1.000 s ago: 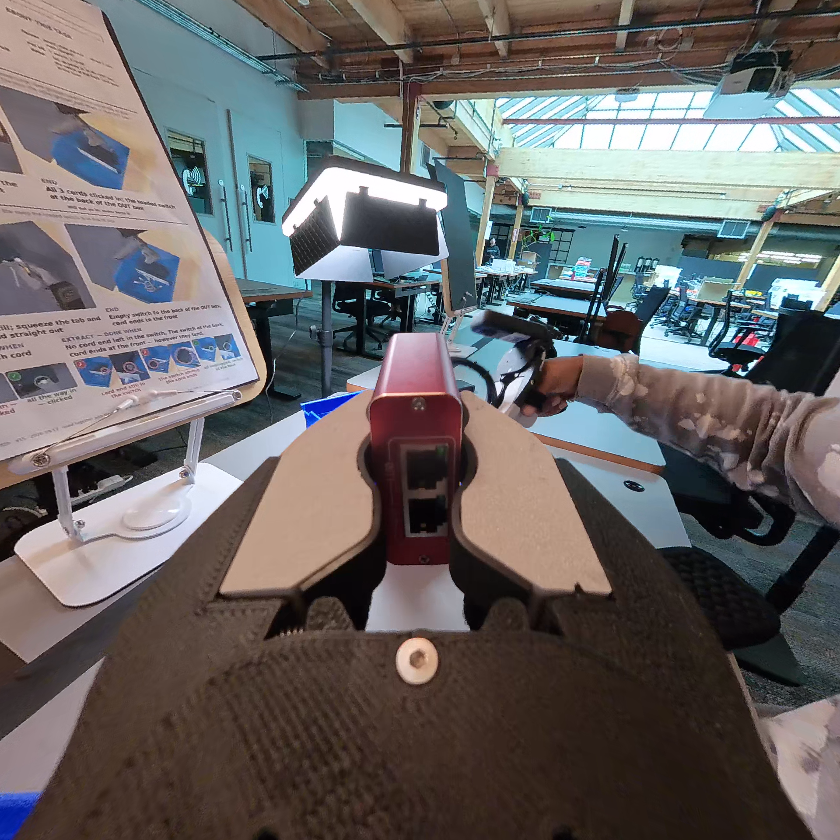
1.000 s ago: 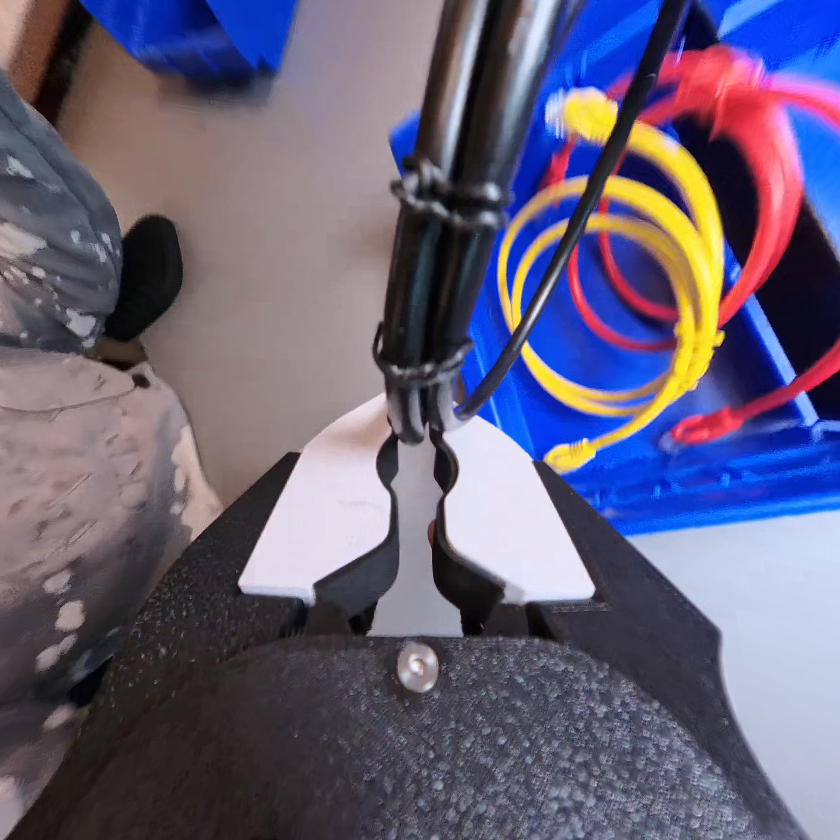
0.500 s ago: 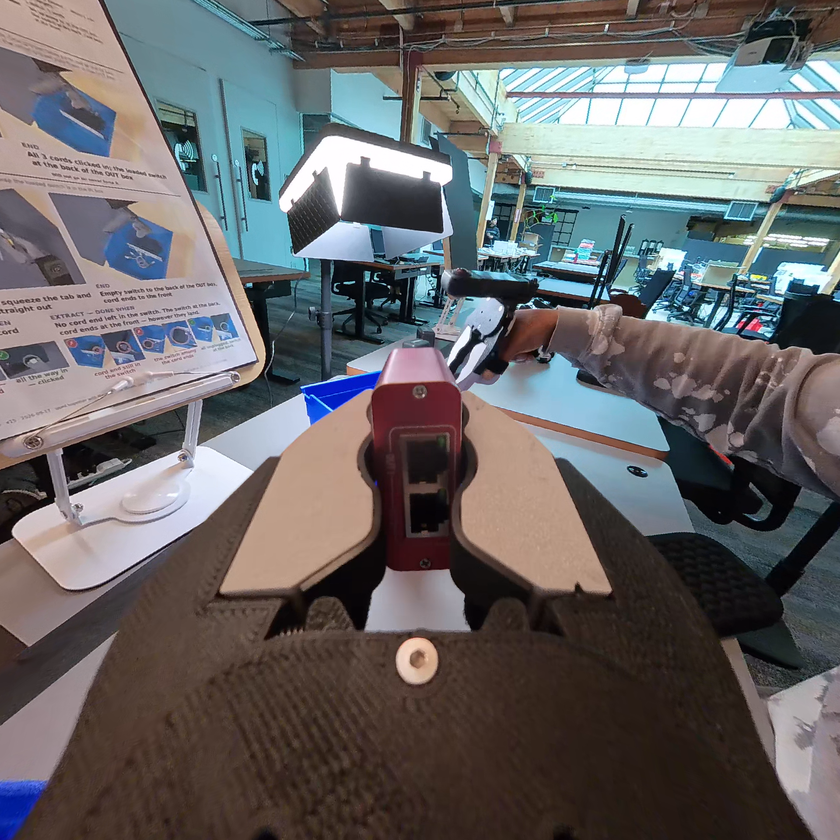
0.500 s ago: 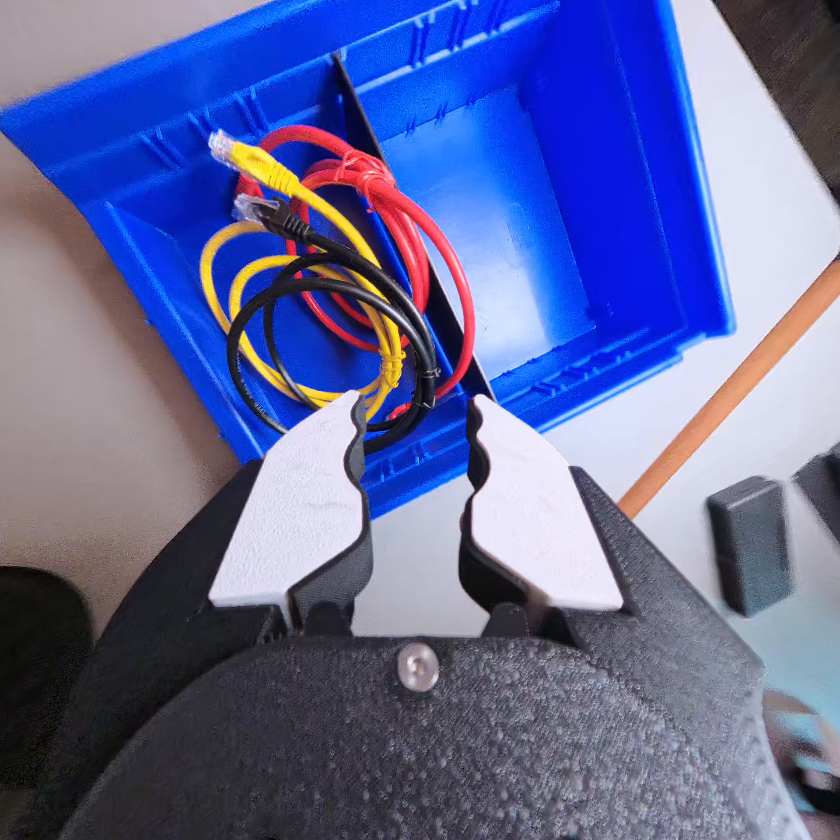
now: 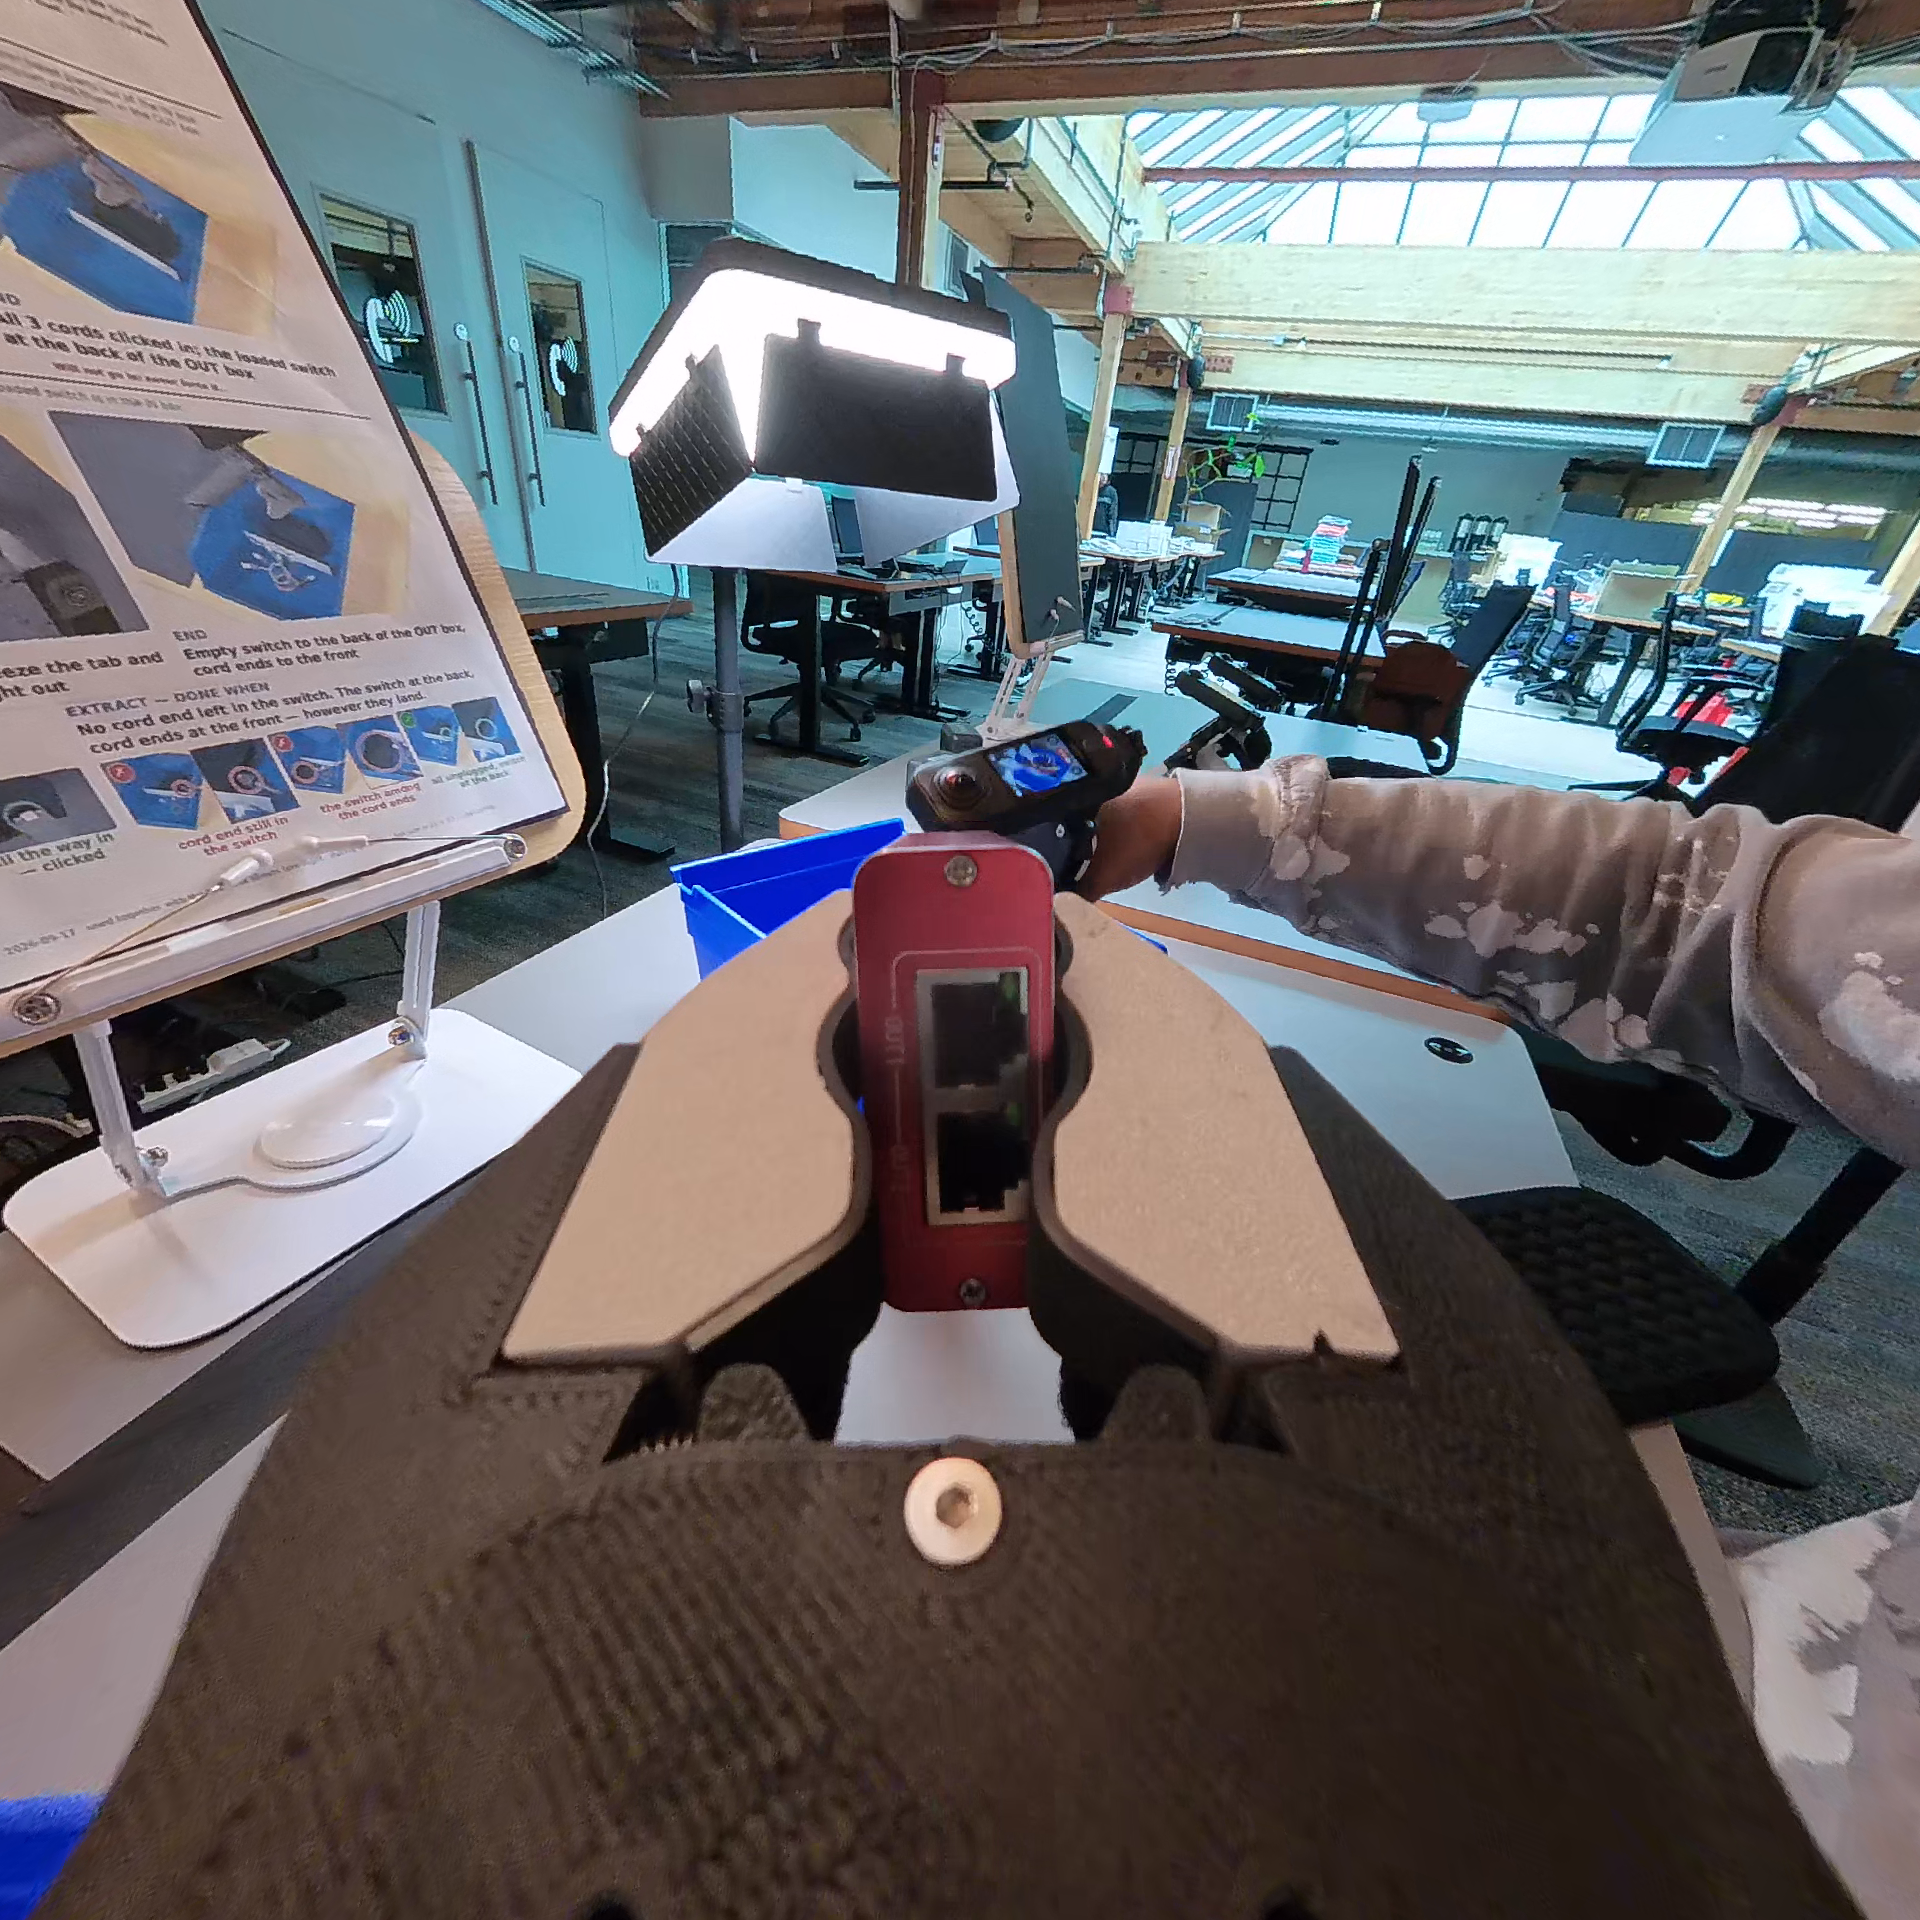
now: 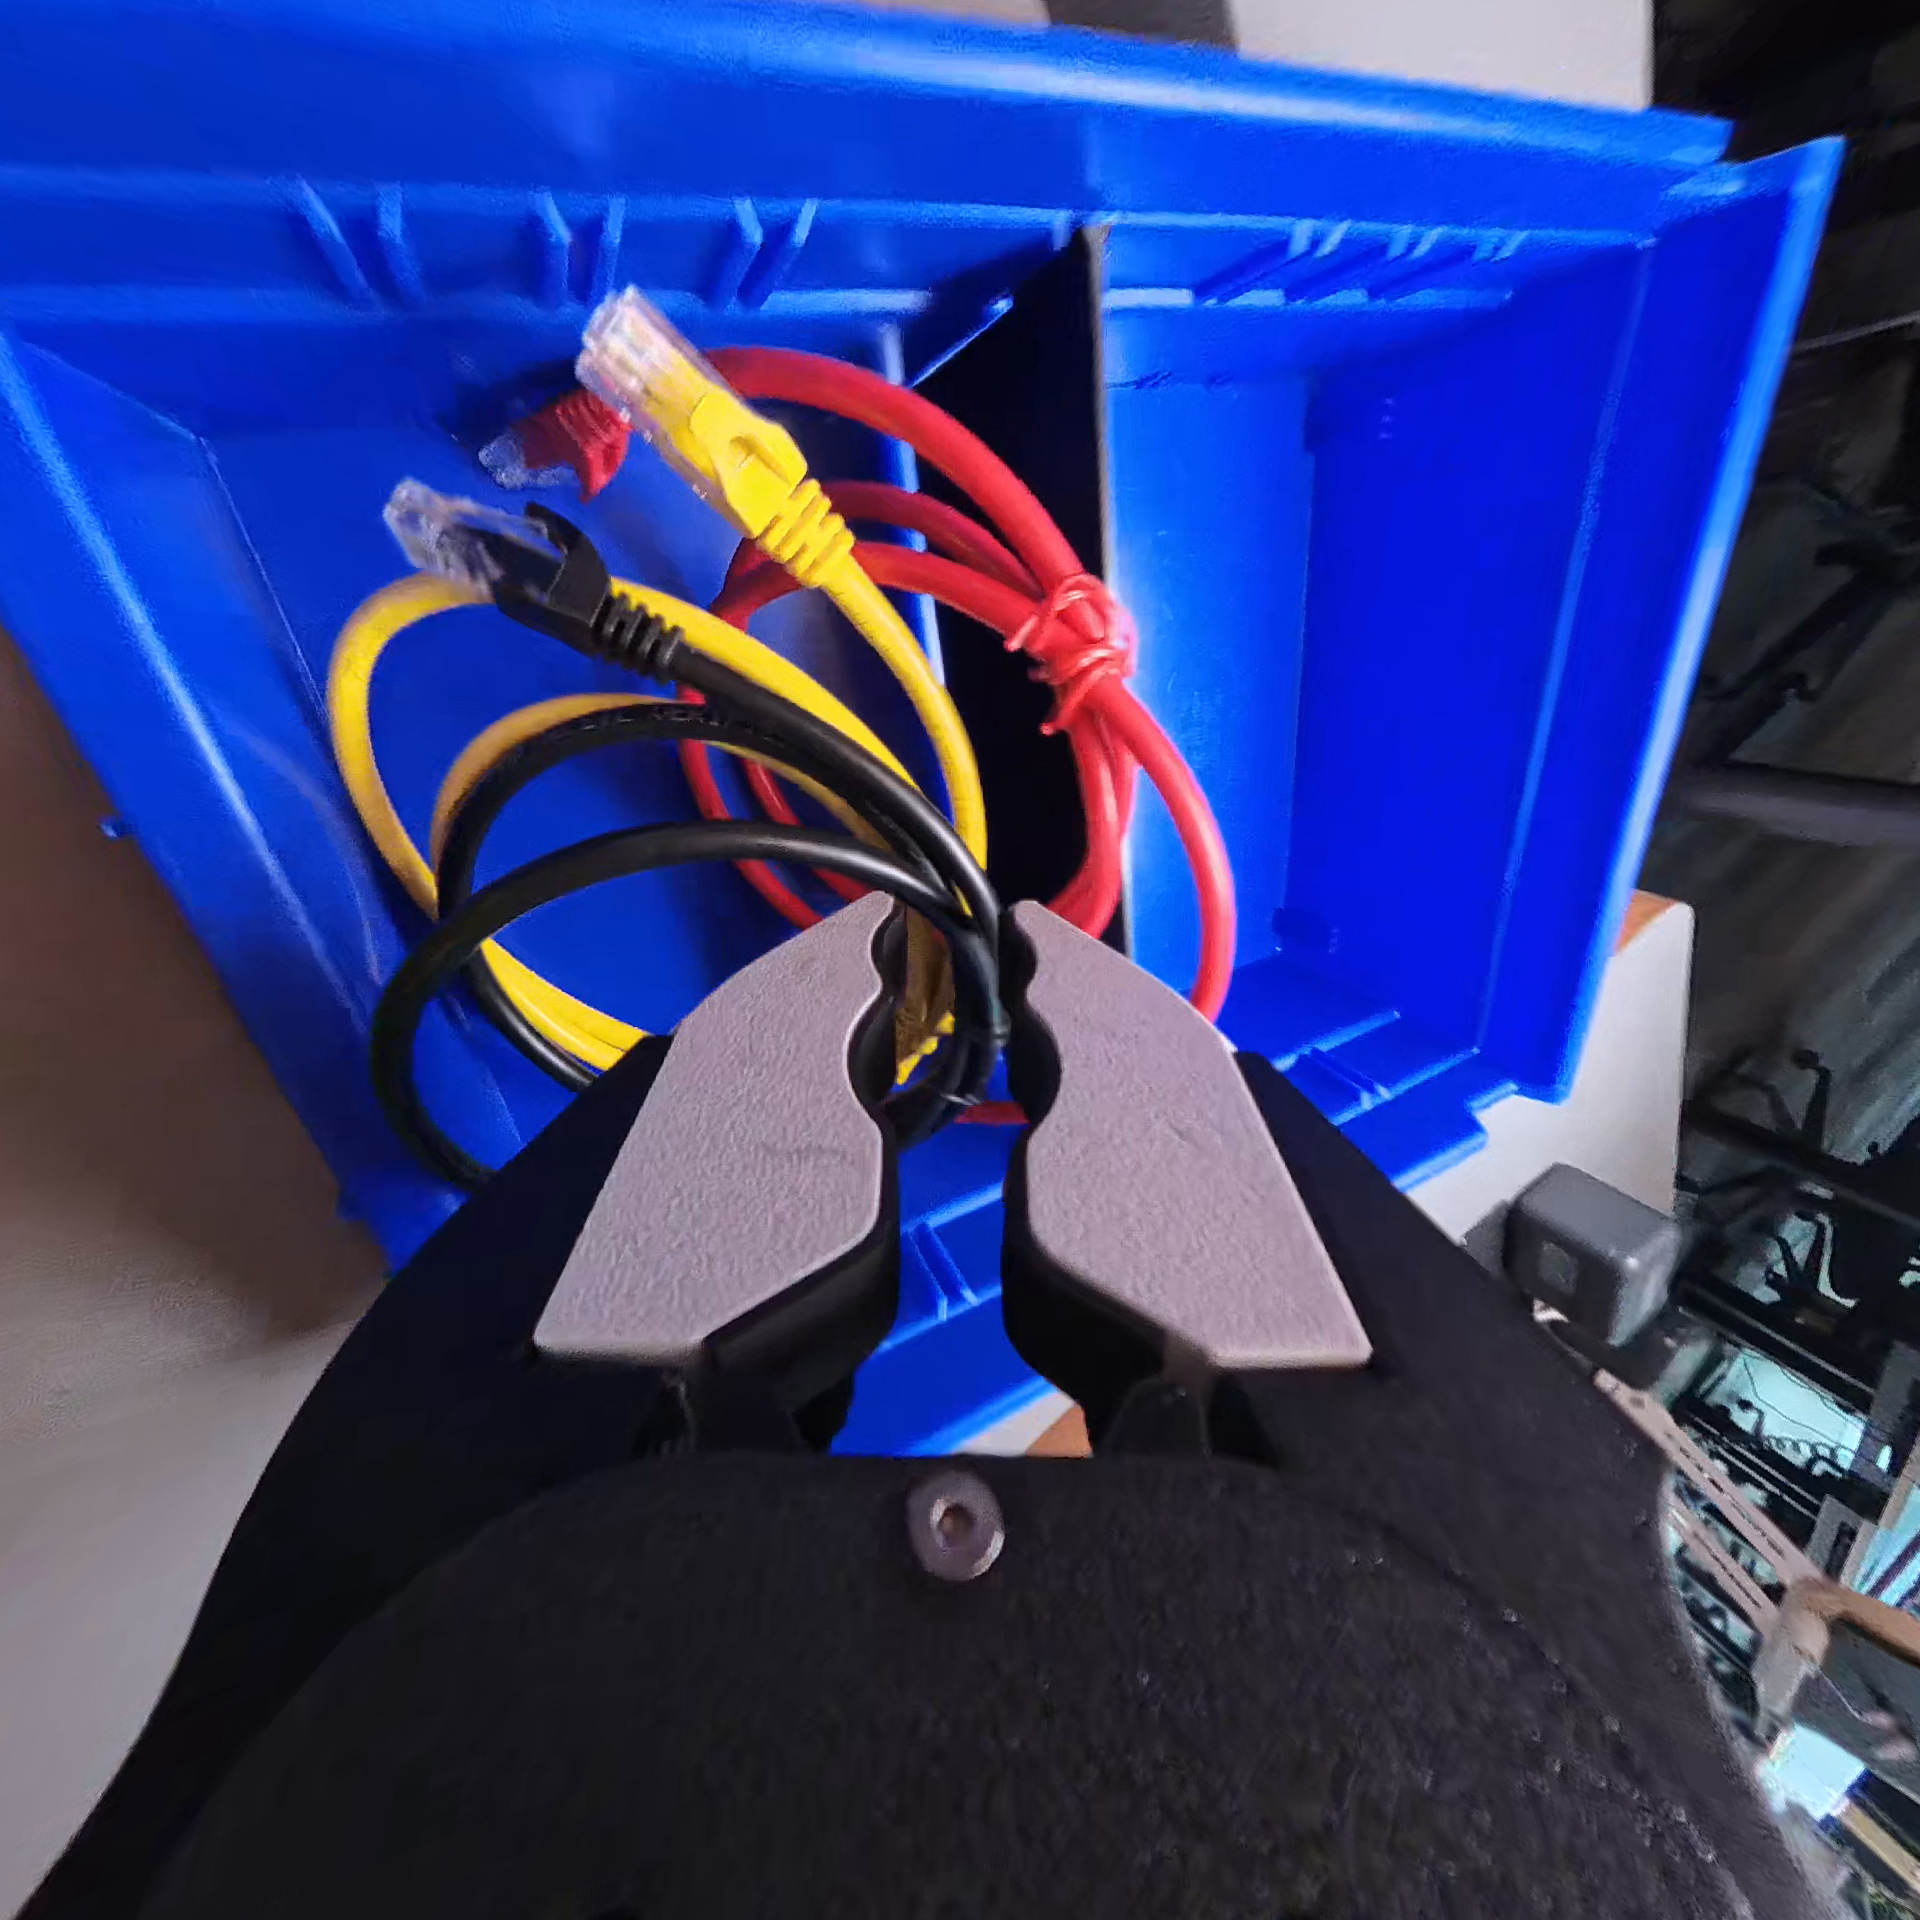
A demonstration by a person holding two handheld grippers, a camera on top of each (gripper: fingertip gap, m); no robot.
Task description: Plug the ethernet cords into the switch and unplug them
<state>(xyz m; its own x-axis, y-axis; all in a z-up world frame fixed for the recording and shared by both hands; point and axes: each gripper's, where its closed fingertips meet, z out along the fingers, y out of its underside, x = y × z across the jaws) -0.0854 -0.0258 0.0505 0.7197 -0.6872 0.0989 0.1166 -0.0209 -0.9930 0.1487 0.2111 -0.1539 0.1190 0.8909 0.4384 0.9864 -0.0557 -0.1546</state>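
My left gripper (image 5: 951,935) is shut on a red switch (image 5: 951,1081), held upright with its two empty ports facing the camera. In the right wrist view, black (image 6: 665,836), yellow (image 6: 769,468) and red (image 6: 1101,748) ethernet cords lie coiled in the left compartment of a blue bin (image 6: 1455,727); the red one drapes over the divider. My right gripper (image 6: 954,914) is down in the bin. Its jaws stand narrowly apart around the black coil, with a small gap at the left finger. The right compartment is empty.
A black divider (image 6: 1039,520) splits the bin. In the left wrist view an instruction board on a white stand (image 5: 208,520) is at the left. A lit lamp (image 5: 821,405) stands behind the bin (image 5: 748,904). A person's sleeve (image 5: 1507,935) reaches in from the right. A chair (image 5: 1621,1309) sits beside the table.
A second ago my right gripper held the black cord; it let it go into the bin, then dropped down and narrowed its jaws around the coil. The left gripper tilted slightly, still holding the switch.
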